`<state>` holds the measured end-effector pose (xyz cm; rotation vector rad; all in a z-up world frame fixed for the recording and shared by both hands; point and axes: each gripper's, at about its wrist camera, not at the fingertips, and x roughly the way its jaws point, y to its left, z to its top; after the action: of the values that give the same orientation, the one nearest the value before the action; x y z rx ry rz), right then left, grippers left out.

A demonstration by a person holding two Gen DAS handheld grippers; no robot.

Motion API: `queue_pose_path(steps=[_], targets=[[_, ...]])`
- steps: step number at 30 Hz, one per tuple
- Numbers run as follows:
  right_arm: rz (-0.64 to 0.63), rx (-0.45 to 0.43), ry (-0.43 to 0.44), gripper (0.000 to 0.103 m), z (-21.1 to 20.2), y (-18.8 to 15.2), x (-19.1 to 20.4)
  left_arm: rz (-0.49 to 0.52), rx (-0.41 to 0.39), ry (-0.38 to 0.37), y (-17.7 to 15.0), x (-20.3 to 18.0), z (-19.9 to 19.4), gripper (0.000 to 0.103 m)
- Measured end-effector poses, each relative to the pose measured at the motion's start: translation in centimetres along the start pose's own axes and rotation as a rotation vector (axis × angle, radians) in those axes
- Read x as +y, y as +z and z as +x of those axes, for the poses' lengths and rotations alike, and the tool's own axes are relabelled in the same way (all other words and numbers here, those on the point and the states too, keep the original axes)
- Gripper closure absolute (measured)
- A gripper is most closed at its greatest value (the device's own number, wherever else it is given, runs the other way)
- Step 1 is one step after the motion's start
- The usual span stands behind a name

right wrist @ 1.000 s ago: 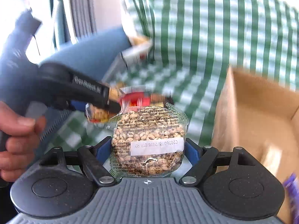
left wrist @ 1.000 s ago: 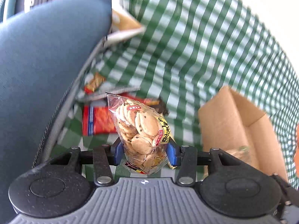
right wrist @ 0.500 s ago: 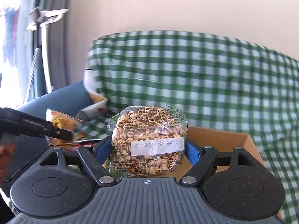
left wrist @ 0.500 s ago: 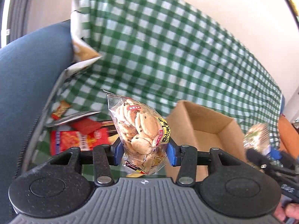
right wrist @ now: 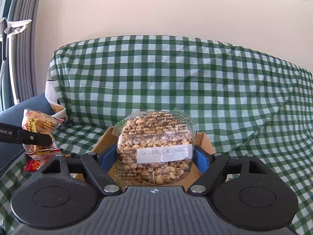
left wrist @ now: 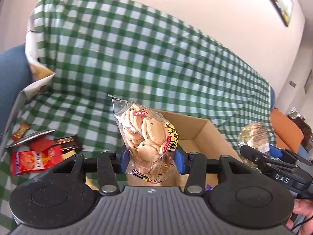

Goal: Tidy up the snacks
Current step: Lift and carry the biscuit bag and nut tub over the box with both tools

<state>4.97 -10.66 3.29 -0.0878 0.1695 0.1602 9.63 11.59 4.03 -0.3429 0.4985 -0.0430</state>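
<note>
My left gripper is shut on a clear bag of round biscuits, which stands upright between the blue pads. Behind it sits an open cardboard box on the green checked cloth. My right gripper is shut on a clear pack of puffed grain snack with a white date label, held in front of the same box. In the right wrist view the biscuit bag and the left gripper's finger show at the left. In the left wrist view the grain pack appears at the right.
Loose snack packets lie on the cloth at the left: a red one, a small orange one and a silver-edged one. A white paper bag leans on the blue sofa arm. A hand shows at the lower right.
Both grippers have swung right and up with their packs still held. The view has gone from the snack pile and sofa arm to the box in front of both.
</note>
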Motion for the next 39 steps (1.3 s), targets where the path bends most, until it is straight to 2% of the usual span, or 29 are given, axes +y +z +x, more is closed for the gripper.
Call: queue_pose_path(steps=[5,15,30,39], targets=[[0.023,0.007,-0.038,0.021,0.0,-0.3,-1.4,0.045,-0.009,-0.037,-0.2,-1.8,1.0,0.052],[0.053,0.024,-0.086,0.021,0.7,-0.6,-2.4,0.036,0.006,-0.084,-0.4,-3.1,3.2,0.052],[0.043,0.031,-0.103,0.021,1.6,-0.6,-2.4,0.049,0.003,-0.152,-0.3,-5.8,5.2,0.052],[0.042,0.041,-0.108,0.021,2.0,-0.7,-2.6,0.071,0.014,-0.167,-0.6,-7.3,6.5,0.052]])
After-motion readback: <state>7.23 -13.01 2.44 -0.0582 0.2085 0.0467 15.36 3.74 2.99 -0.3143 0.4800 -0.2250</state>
